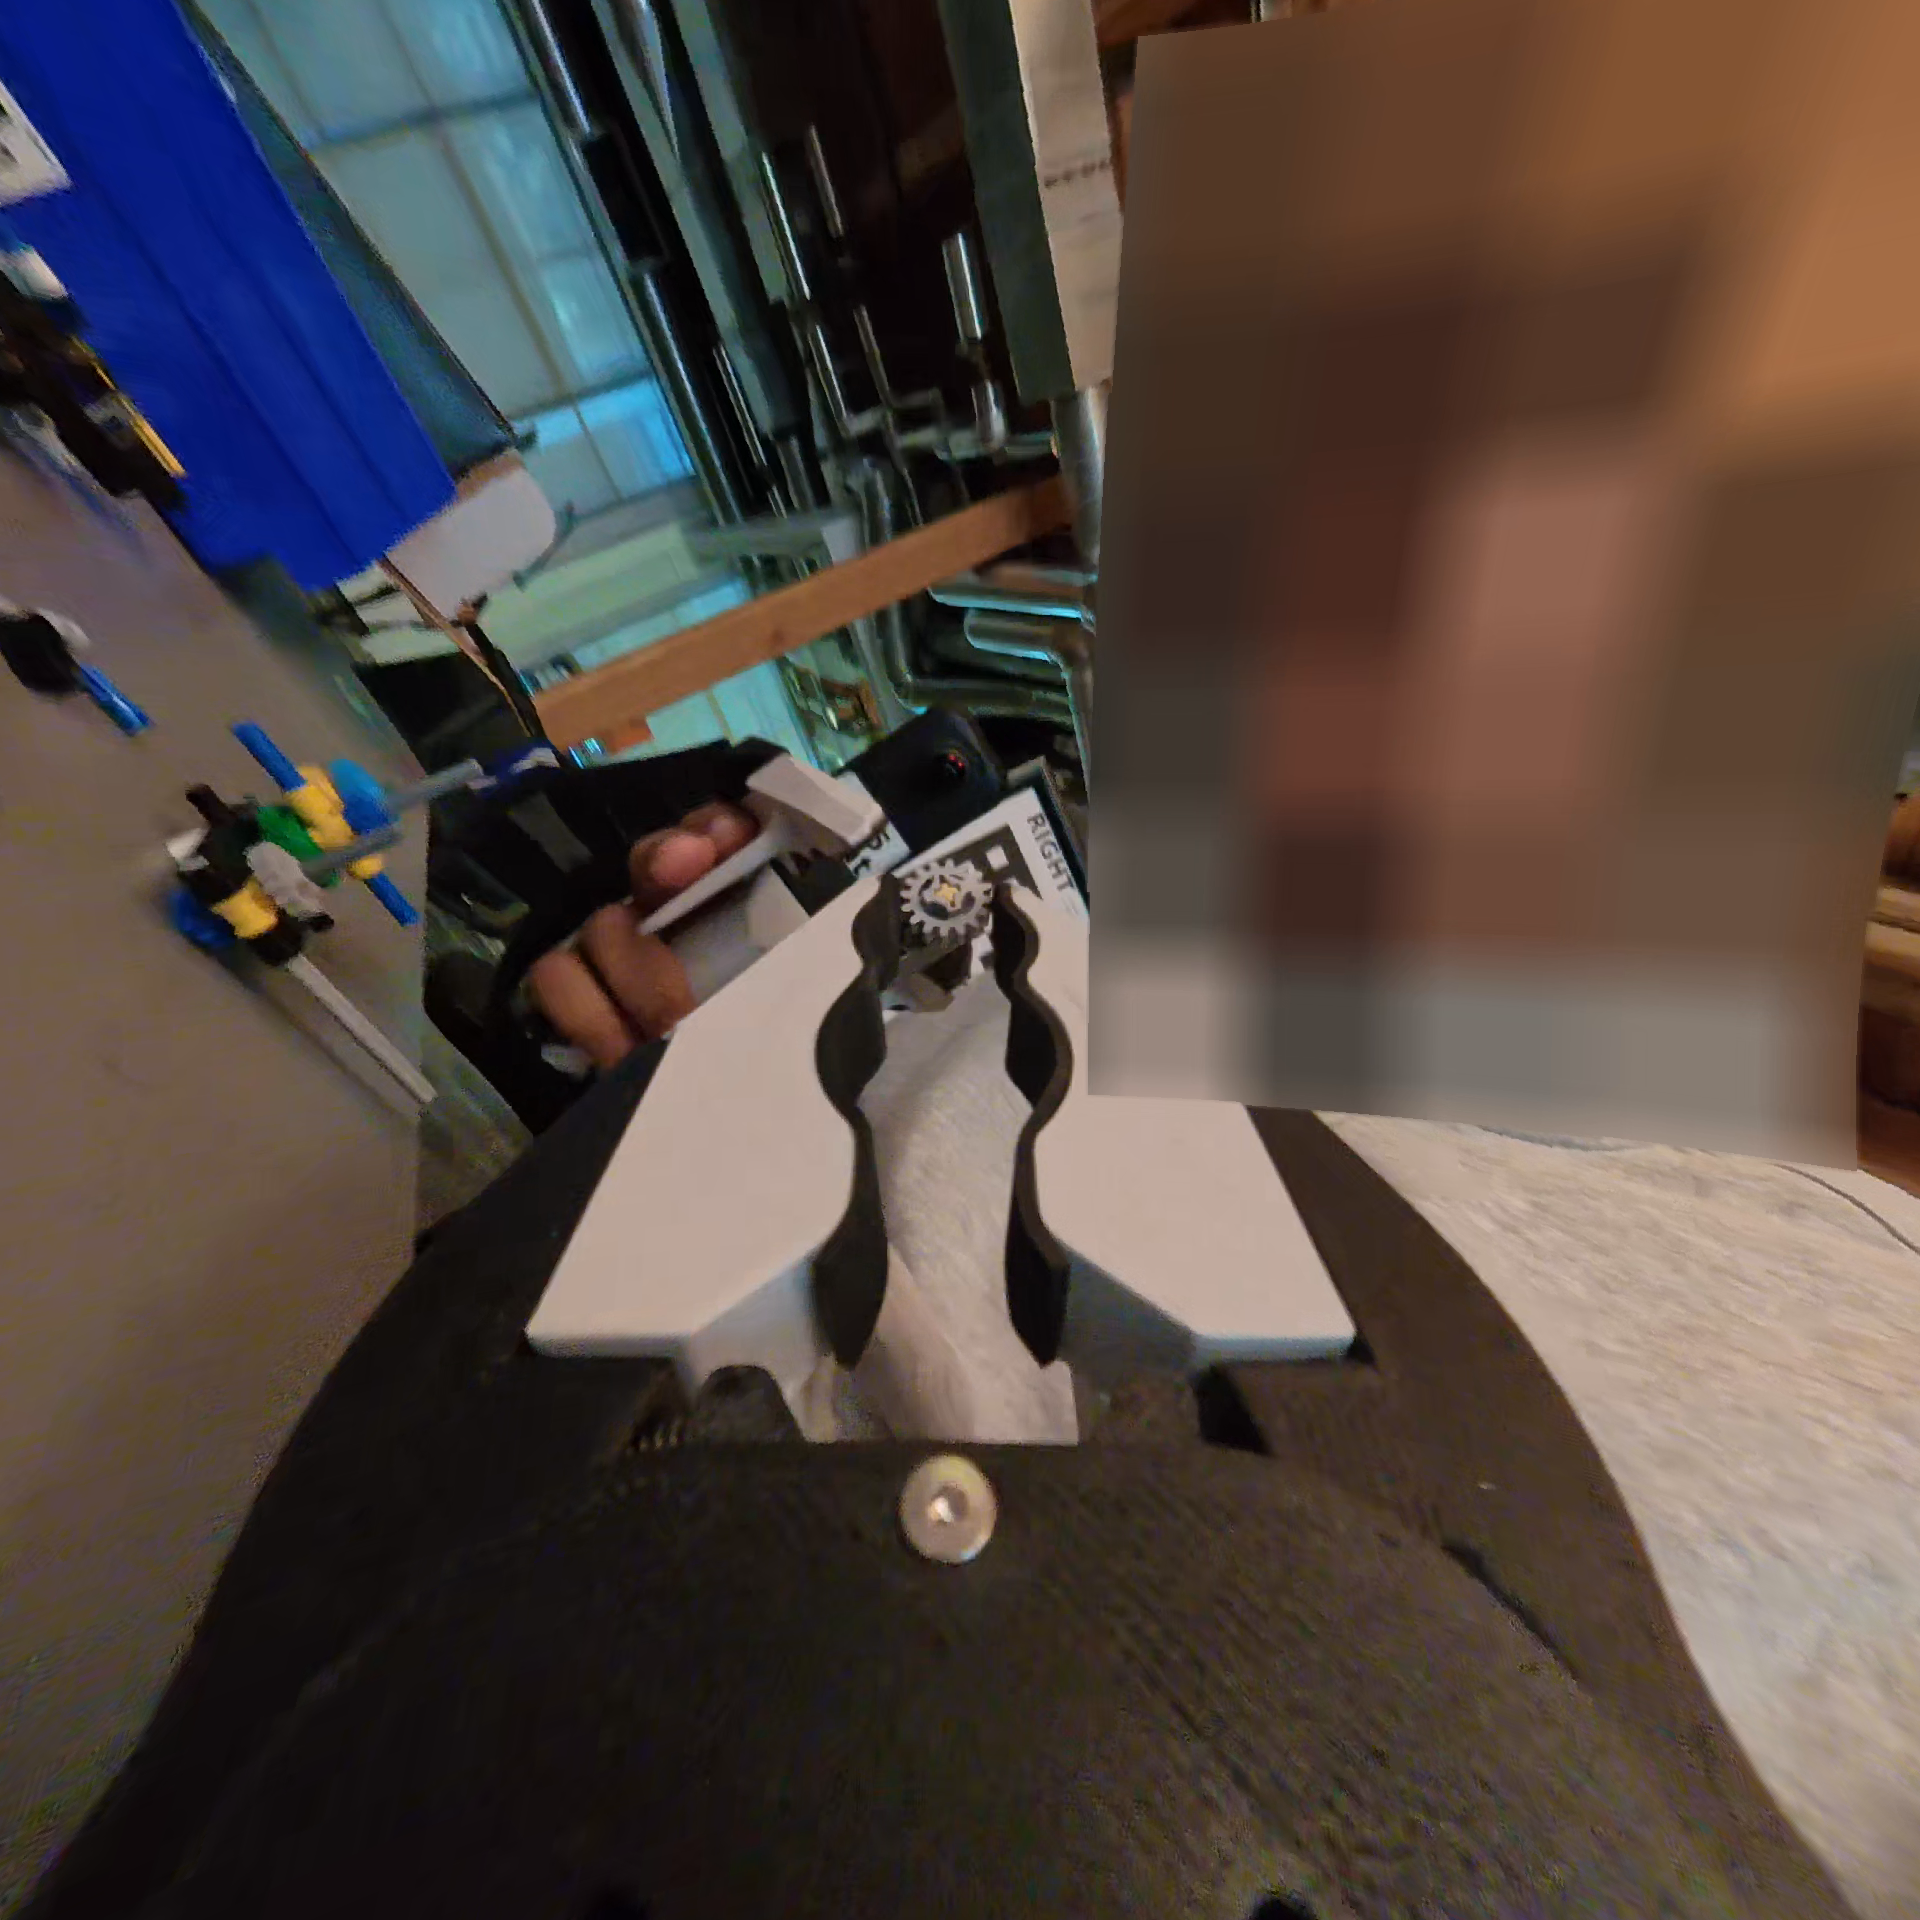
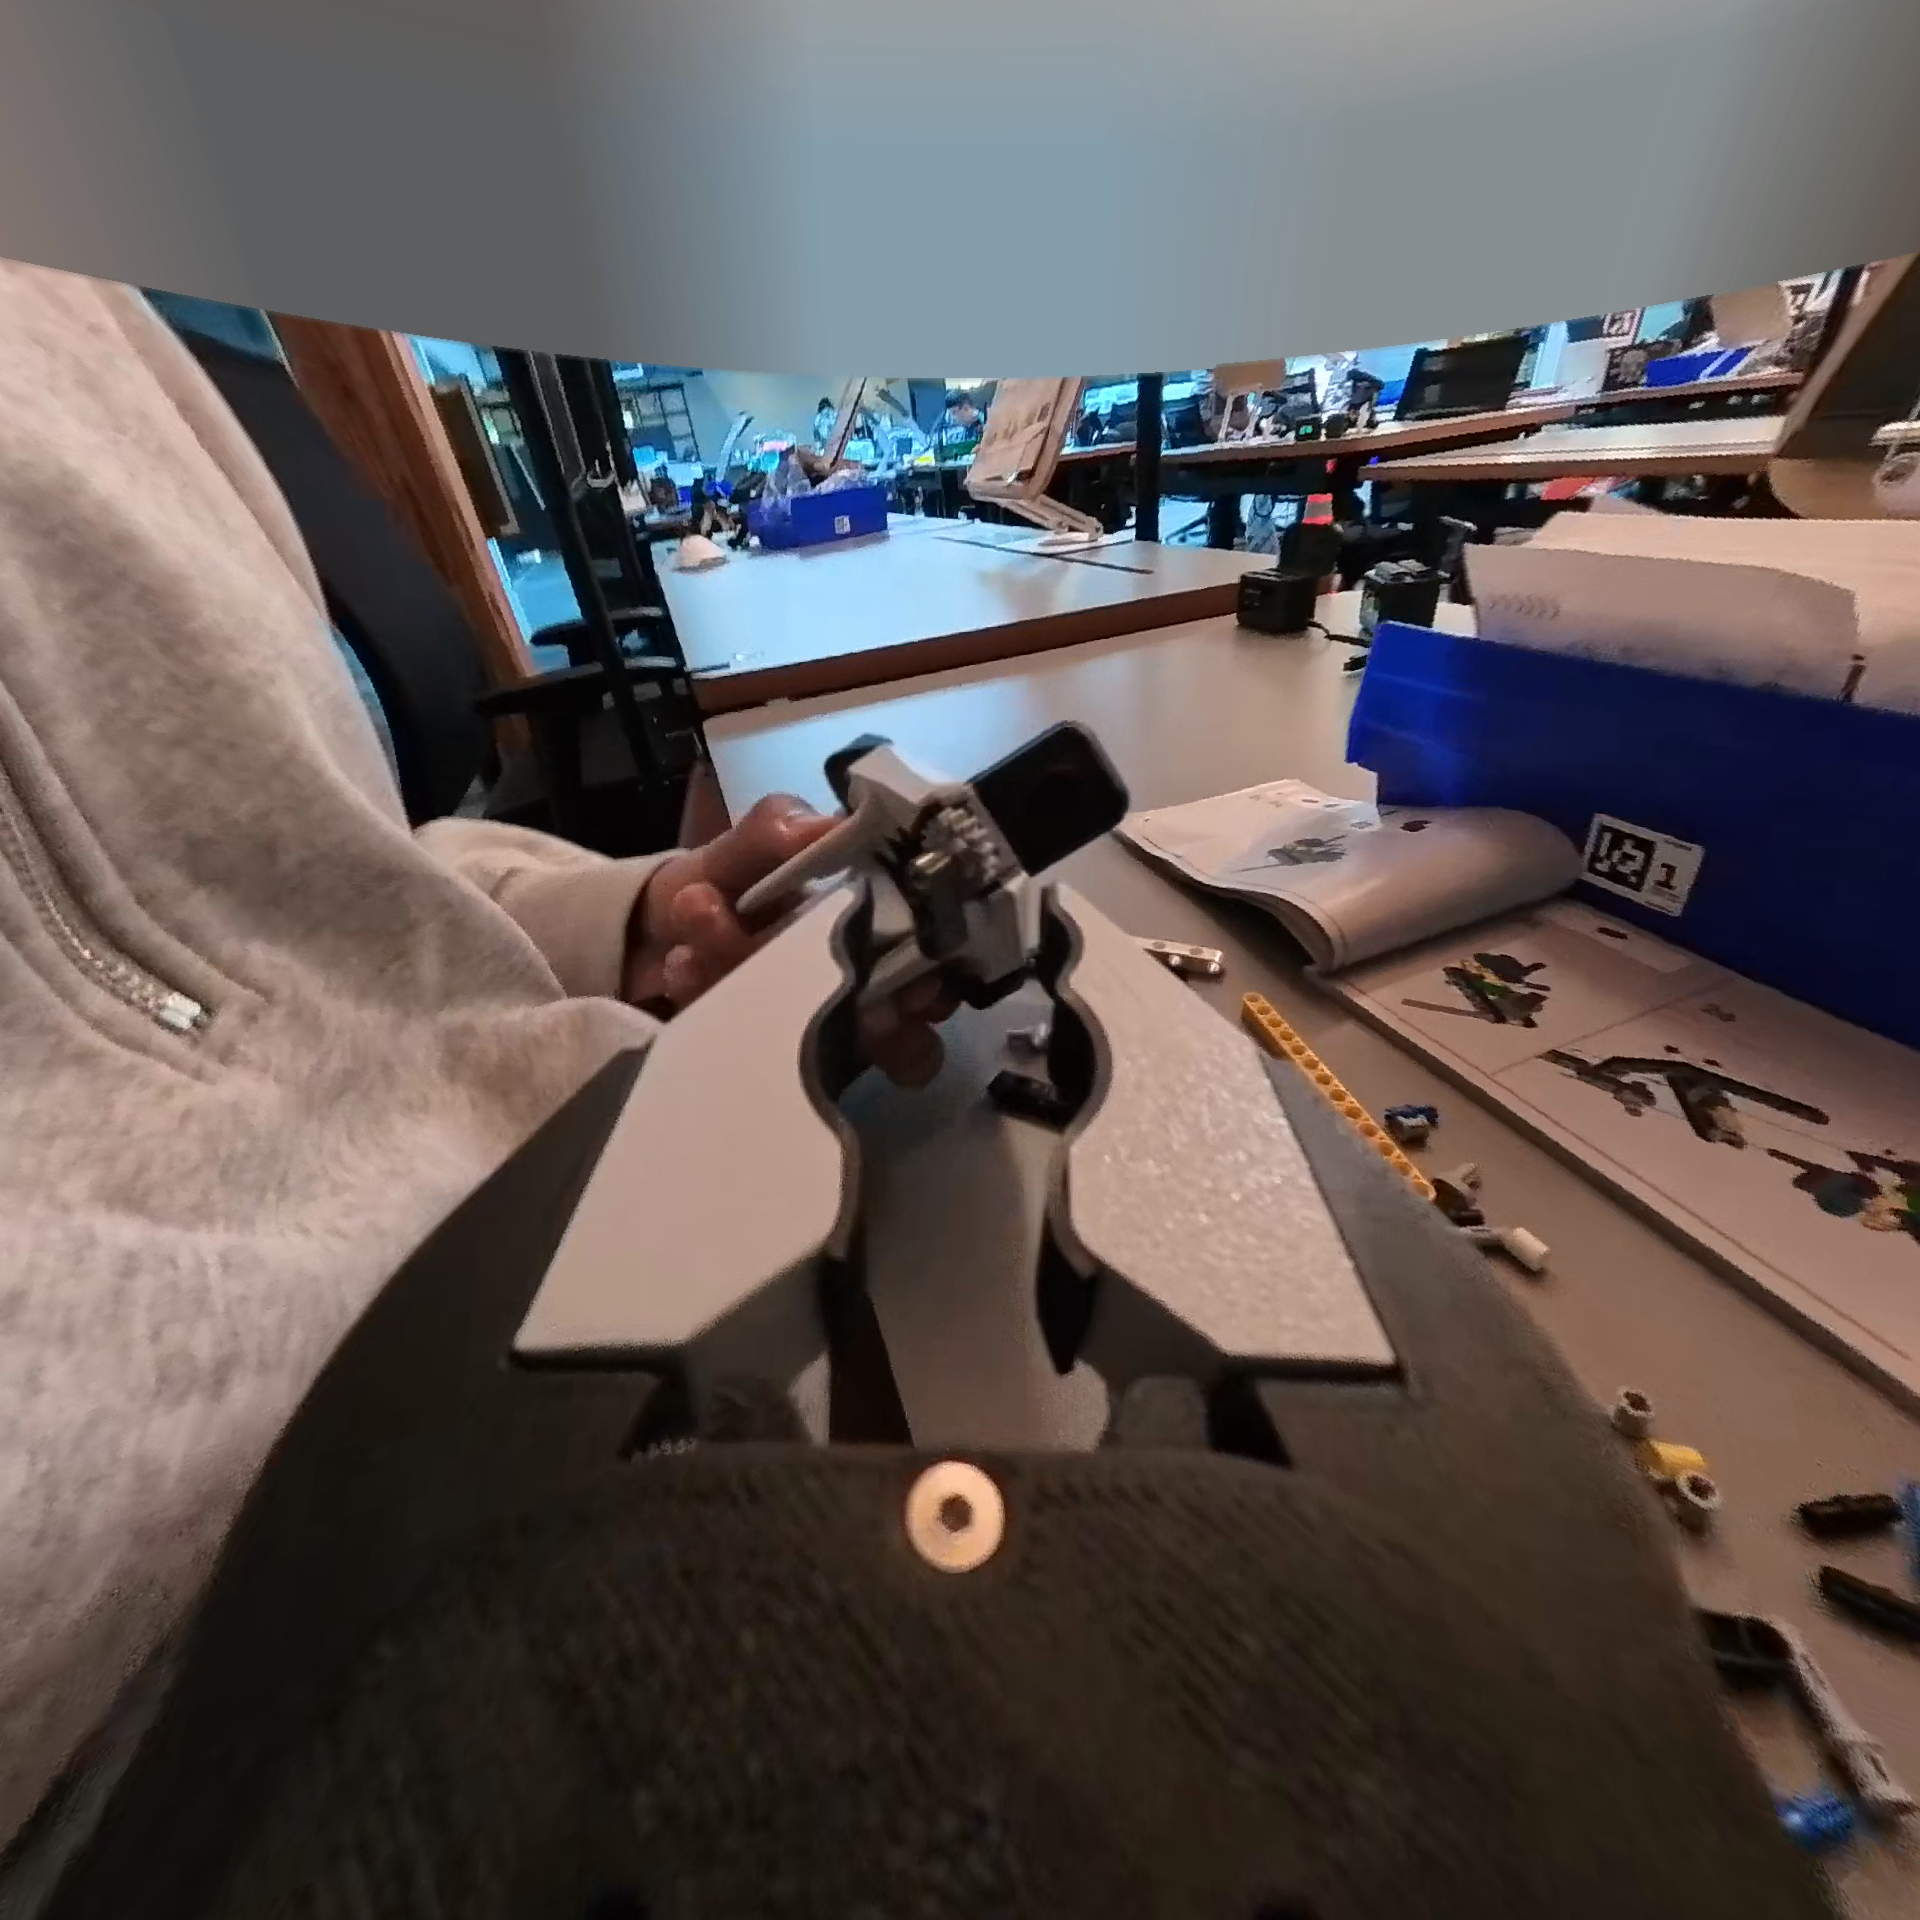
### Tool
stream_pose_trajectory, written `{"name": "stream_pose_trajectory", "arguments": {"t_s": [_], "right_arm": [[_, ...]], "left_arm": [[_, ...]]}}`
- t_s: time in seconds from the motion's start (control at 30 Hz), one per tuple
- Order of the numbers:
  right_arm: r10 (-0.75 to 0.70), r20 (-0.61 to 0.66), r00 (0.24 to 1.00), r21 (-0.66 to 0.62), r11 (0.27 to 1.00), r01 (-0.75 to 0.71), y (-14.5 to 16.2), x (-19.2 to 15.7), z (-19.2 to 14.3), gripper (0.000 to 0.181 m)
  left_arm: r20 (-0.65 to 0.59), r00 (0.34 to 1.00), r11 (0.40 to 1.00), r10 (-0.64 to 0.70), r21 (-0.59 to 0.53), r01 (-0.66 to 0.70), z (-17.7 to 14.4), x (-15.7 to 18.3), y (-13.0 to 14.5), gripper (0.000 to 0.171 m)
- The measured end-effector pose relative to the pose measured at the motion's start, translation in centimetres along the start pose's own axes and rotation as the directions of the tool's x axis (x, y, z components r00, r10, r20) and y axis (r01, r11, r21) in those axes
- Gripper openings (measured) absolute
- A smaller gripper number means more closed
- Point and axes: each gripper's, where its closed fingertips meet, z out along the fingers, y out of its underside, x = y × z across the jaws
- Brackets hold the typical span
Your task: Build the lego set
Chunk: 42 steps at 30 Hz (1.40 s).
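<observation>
My left gripper [image 1: 943, 920] is shut on a small gear assembly [image 1: 940, 896], a black toothed gear on grey parts, and holds it up in the air. The right gripper's body [image 1: 800, 821], held by a hand [image 1: 623, 977], sits just behind it. In the right wrist view my right gripper [image 2: 951, 930] has its jaws parted on either side of the same gear assembly [image 2: 940, 862] and of the left gripper's tips. Whether the right fingers touch the assembly is hidden. The left gripper's camera [image 2: 1049, 805] faces me.
A partial build [image 1: 275, 857] of blue, yellow, green and black parts lies on the grey table [image 1: 156, 1143]. A blue bin [image 2: 1610, 769], an open instruction booklet [image 2: 1351, 883], a yellow beam [image 2: 1340, 1091] and loose small pieces [image 2: 1673, 1465] are on the right. A grey sweatshirt [image 2: 208, 935] fills the left.
</observation>
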Motion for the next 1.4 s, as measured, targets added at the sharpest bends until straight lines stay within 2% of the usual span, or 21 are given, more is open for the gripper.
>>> {"name": "stream_pose_trajectory", "arguments": {"t_s": [0.03, 0.2, 0.3, 0.47, 0.57, 1.03, 1.27, 1.4], "right_arm": [[-0.018, 0.009, 1.0, -0.014, 1.0, 0.019, 0.2, -0.3, 0.1, 0.032], [-0.019, 0.126, 0.992, -0.026, 0.999, 0.022, 0.6, -2.3, 0.5, 0.036], [0.019, 0.211, 0.977, -0.018, 1.0, -0.016, 0.5, -3.5, 0.3, 0.03], [0.041, 0.278, 0.96, 0.008, 0.999, -0.045, -0.1, -4.4, -0.1, 0.02], [0.057, 0.286, 0.956, 0.005, 0.998, -0.061, 0.1, -4.4, -0.1, 0.014], [0.088, 0.301, 0.95, -0.046, 0.996, -0.077, 0.4, -4.3, -0.2, 0.014], [0.052, 0.235, 0.971, -0.013, 0.999, -0.051, 0.2, -3.8, 0.3, 0.014], [0.048, 0.255, 0.966, 0.01, 0.999, -0.053, -0.2, -3.9, -0.3, 0.027]], "left_arm": [[-0.005, 1.0, 0.999, -0.017, -0.028, 0.017, 0.1, 0.0, 0.4, 0.015], [-0.058, 0.992, 0.985, -0.108, -0.142, 0.099, 0.4, 0.4, 2.3, 0.015], [-0.101, 0.982, 0.972, -0.158, -0.191, 0.136, 0.3, 0.9, 3.1, 0.015], [-0.096, 0.981, 0.962, -0.166, -0.237, 0.139, 0.3, 1.0, 3.9, 0.015], [-0.092, 0.982, 0.959, -0.165, -0.249, 0.138, 0.3, 0.9, 4.2, 0.015], [-0.096, 0.98, 0.96, -0.172, -0.24, 0.145, 0.3, 0.8, 4.2, 0.015], [-0.106, 0.981, 0.968, -0.164, -0.206, 0.14, 0.0, 0.9, 3.5, 0.015], [-0.107, 0.979, 0.966, -0.171, -0.215, 0.146, 0.0, 0.8, 3.7, 0.015]]}}
